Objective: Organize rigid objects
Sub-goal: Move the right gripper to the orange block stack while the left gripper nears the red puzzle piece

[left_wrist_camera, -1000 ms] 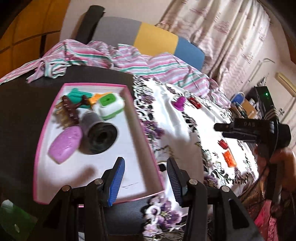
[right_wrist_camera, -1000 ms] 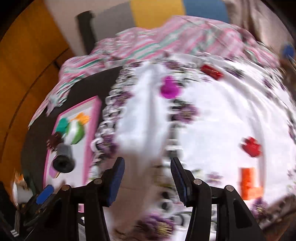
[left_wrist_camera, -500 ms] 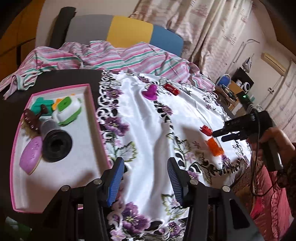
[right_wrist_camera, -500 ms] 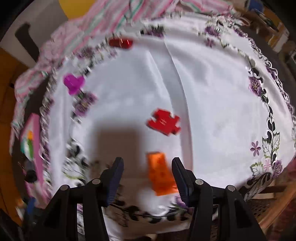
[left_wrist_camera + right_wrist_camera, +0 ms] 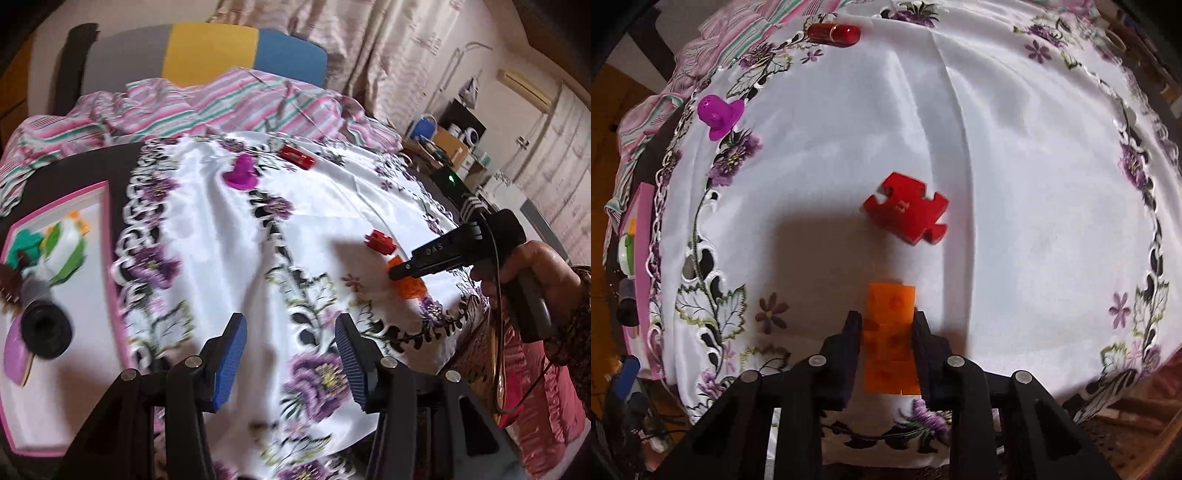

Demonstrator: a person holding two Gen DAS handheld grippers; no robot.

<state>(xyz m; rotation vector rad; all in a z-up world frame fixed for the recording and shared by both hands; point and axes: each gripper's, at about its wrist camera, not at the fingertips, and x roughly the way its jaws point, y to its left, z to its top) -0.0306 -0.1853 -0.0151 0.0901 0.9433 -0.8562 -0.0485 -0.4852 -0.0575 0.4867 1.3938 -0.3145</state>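
Observation:
An orange block (image 5: 890, 306) lies on the white flowered cloth (image 5: 1015, 166) near its front edge, and my right gripper (image 5: 886, 321) points straight down, shut on its sides. From the left wrist view, the right gripper (image 5: 397, 275) pins that orange block (image 5: 412, 288) to the cloth. A red puzzle piece (image 5: 907, 212) lies just beyond the block. Farther off are a purple cap-shaped piece (image 5: 718, 114) and a red capsule (image 5: 833, 33). My left gripper (image 5: 291, 347) hovers over the cloth's near edge; its jaws are opening, with nothing between them.
A pink-rimmed tray (image 5: 114, 258) on the dark table at the left holds a black cylinder (image 5: 46, 326), a green-and-white object (image 5: 68, 251), a purple oval and a brown clip. Striped fabric (image 5: 221, 99) is heaped behind. A person's hand (image 5: 532, 266) grips the right handle.
My right gripper came down over the orange block and closed on it. The left gripper swung right, from above the tray to over the cloth.

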